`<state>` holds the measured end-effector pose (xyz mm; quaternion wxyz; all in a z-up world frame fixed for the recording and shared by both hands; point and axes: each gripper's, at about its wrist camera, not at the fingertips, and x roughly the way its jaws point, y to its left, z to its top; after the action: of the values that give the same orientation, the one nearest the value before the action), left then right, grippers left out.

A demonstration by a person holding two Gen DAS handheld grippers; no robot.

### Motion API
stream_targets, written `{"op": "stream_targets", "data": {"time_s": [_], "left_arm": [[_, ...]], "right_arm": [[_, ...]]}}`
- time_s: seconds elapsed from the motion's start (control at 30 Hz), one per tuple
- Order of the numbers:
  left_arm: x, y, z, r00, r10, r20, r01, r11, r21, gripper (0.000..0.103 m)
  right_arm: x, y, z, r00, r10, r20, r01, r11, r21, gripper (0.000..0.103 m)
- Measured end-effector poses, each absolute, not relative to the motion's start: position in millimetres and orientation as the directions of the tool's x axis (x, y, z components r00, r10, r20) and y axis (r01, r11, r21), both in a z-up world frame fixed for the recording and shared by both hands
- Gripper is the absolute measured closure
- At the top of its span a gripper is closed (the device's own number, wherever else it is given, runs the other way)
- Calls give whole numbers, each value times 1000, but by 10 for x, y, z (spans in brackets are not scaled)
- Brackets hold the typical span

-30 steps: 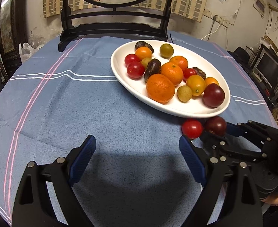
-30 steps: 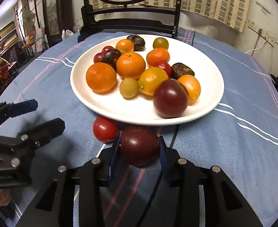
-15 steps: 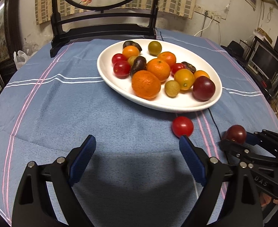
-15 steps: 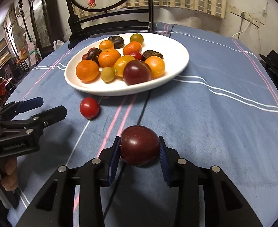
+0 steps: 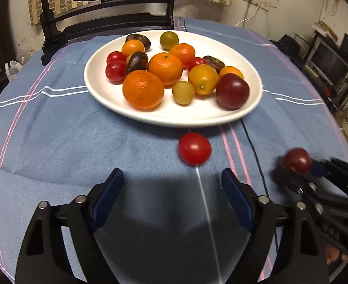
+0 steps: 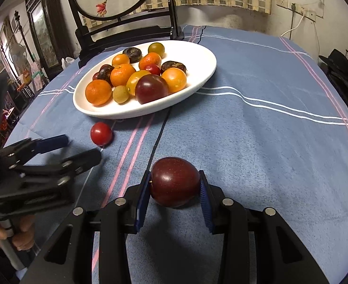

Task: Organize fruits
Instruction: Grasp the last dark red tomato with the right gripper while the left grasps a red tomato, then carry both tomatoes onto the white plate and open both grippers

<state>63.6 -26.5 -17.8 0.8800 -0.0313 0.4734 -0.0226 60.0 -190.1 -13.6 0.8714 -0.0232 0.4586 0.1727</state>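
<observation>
A white oval plate [image 5: 150, 116] [image 6: 204, 61] holds several fruits: oranges, red and yellow tomatoes, dark plums and a green one. A loose red cherry tomato [image 5: 194, 149] [image 6: 101, 133] lies on the blue cloth just in front of the plate. My left gripper [image 5: 171, 194] is open and empty, a short way behind that tomato. My right gripper [image 6: 175, 187] is shut on a dark red plum [image 6: 174, 184], held low over the cloth to the right of the left gripper. The plum also shows in the left wrist view [image 5: 296, 160].
A round table under a blue striped cloth [image 6: 268, 142]. A dark wooden stand with a round painted screen [image 6: 126, 30] stands behind the plate. Shelves and electronics [image 5: 327, 66] sit off to the right of the table.
My right gripper has drawn the dark plum back from the plate's edge and to the right. My left gripper has moved closer to the loose red tomato.
</observation>
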Motion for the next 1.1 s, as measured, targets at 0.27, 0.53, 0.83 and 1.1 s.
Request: {"op": "stream_targets", "data": {"time_s": [0.27, 0.53, 0.83, 1.1], "left_arm": [[896, -374, -186, 560, -38, -828, -9, 999, -52, 54], [711, -373, -134, 546, -100, -832, 39, 995, -93, 74], [427, -179, 133, 600, -116, -792, 49, 993, -108, 75], [550, -78, 577, 653, -104, -750, 73, 995, -75, 75]], "right_arm": [[577, -1923, -103, 511, 300, -806, -330, 934, 139, 64], [593, -1919, -119, 529, 271, -804, -316, 943, 110, 64], [534, -1902, -60, 564, 294, -772, -332, 936, 115, 64], [568, -1751, 305, 593, 364, -718, -375, 914, 154, 64]]}}
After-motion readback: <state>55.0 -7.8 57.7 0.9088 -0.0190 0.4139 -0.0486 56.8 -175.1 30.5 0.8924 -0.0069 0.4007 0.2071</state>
